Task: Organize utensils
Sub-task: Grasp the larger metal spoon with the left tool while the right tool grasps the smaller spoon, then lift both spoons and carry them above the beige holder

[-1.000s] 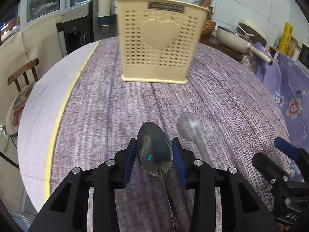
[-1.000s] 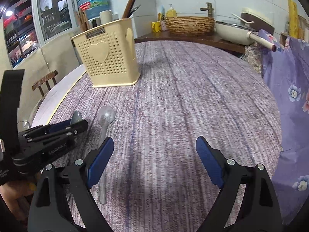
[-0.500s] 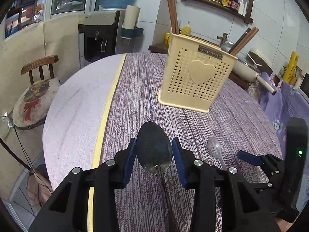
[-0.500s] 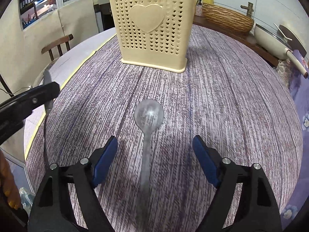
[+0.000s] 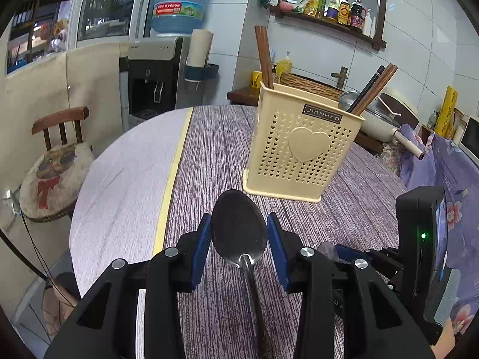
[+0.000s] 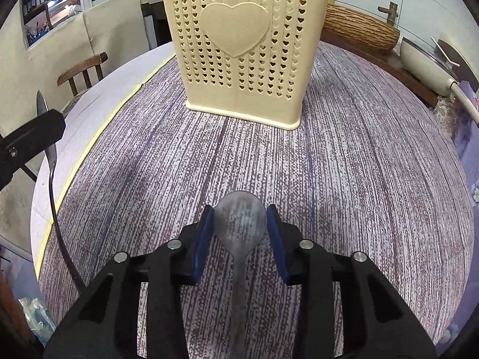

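My left gripper (image 5: 239, 237) is shut on a metal spoon (image 5: 238, 227) by its bowl and holds it above the table, handle hanging down. The spoon also shows in the right wrist view (image 6: 51, 161) at the far left. My right gripper (image 6: 240, 229) is shut on the bowl of a clear plastic spoon (image 6: 240, 224) that lies on the purple tablecloth (image 6: 359, 164). A cream perforated utensil holder (image 5: 302, 146) with a heart stands ahead, holding chopsticks (image 5: 265, 56); it fills the top of the right wrist view (image 6: 242, 45).
The round table has a bare pale strip (image 5: 125, 173) on its left, edged in yellow. A wooden chair (image 5: 57, 155) stands left of it. A water dispenser (image 5: 155, 83), a wicker basket (image 6: 359, 30) and a pan (image 6: 431, 59) are behind.
My right gripper has moved forward and closed around the clear spoon's bowl. My left gripper has lifted and pulled back with the metal spoon.
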A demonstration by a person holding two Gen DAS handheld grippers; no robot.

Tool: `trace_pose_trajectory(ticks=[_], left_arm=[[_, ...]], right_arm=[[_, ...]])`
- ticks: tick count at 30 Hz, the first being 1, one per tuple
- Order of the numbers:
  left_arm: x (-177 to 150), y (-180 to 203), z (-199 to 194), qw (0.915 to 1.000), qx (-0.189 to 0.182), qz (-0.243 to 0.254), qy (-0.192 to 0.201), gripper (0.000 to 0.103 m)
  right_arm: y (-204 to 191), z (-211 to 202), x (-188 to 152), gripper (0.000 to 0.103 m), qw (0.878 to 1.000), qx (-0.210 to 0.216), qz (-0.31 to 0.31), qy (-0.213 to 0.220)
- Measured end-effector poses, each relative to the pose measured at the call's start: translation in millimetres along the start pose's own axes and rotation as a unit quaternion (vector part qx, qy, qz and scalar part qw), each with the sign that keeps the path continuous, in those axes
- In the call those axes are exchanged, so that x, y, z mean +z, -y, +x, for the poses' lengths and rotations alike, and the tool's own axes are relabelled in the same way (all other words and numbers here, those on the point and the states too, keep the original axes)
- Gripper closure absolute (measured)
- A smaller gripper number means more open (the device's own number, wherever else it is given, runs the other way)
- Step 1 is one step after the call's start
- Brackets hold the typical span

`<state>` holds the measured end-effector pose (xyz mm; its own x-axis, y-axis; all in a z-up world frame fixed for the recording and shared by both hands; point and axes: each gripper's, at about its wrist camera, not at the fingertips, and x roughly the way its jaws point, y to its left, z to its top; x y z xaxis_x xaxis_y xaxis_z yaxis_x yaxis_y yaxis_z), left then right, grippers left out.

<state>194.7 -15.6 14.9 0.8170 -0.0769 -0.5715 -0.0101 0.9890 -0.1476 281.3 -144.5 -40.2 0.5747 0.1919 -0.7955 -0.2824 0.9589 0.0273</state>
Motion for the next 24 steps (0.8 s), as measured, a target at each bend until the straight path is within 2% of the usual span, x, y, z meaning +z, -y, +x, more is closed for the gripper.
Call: trace_pose_trajectory(ticks=[7,17,24], left_arm=[[1.2,0.3,0.8,1.0,-0.004,0.001,0.008,0.065],[14.2,6.5,-13.1,0.9992,-0.014,0.007,0.036,0.065],[18.2,6.9,-16.2,0.999,-0.013,0.007,0.042,0.065]], right_arm=[[8.5,-23.0,3.4,0.066,0.999,0.015,0.021,0.034],[27.9,-95.8,13.3,0.066,0.991,0.036,0.048,0.123],[33.6,-124.4,13.0,0.066,0.987,0.04,0.046,0.148]])
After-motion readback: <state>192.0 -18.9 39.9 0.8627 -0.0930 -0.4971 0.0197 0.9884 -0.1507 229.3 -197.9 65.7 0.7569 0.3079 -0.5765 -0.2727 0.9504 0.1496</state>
